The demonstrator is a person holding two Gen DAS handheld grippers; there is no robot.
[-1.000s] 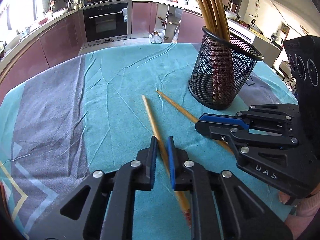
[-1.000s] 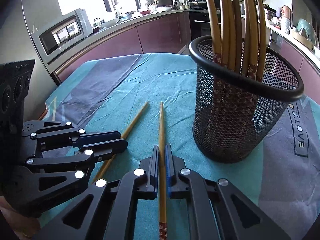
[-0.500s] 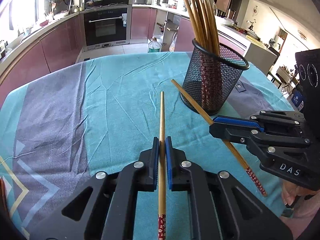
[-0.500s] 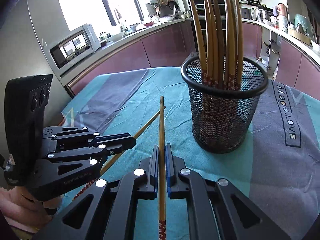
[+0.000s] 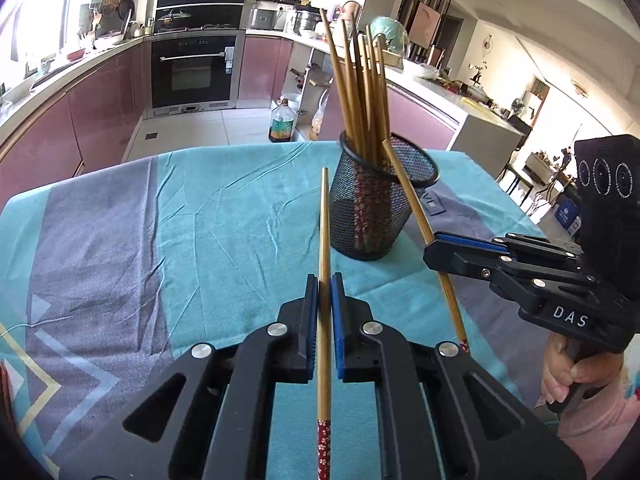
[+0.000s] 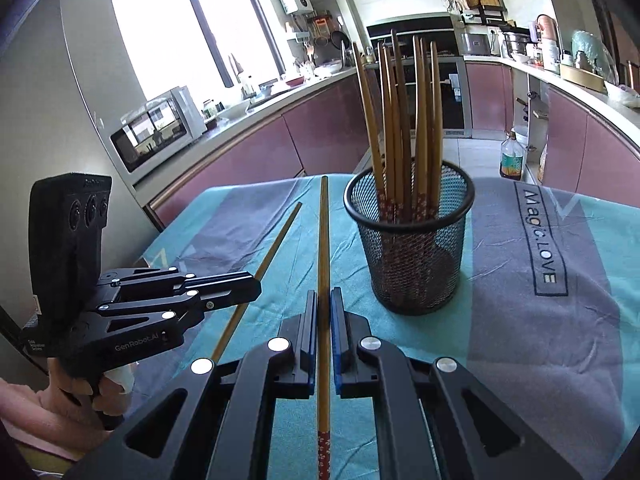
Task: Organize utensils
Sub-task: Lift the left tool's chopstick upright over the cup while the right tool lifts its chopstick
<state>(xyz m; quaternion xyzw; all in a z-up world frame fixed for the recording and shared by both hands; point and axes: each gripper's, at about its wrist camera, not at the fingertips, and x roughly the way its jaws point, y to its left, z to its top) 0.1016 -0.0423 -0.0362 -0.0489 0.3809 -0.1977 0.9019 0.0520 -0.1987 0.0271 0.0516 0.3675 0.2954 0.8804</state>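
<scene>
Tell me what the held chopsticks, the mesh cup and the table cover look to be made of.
Chopsticks: probably bamboo or wood, smooth golden-brown shafts with a red flower-patterned end.
Mesh cup: likely black-coated metal, fine see-through wire mesh under a solid rim.
Table cover: soft woven fabric, teal and grey, matte and creased; the exact fibre cannot be told.

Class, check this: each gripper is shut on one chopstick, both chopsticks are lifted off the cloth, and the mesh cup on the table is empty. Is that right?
Not quite. The mesh cup is not empty: the right wrist view shows a bundle of chopsticks standing in it. The rest holds: the left gripper and right gripper are each shut on one chopstick, lifted off the cloth.
</scene>
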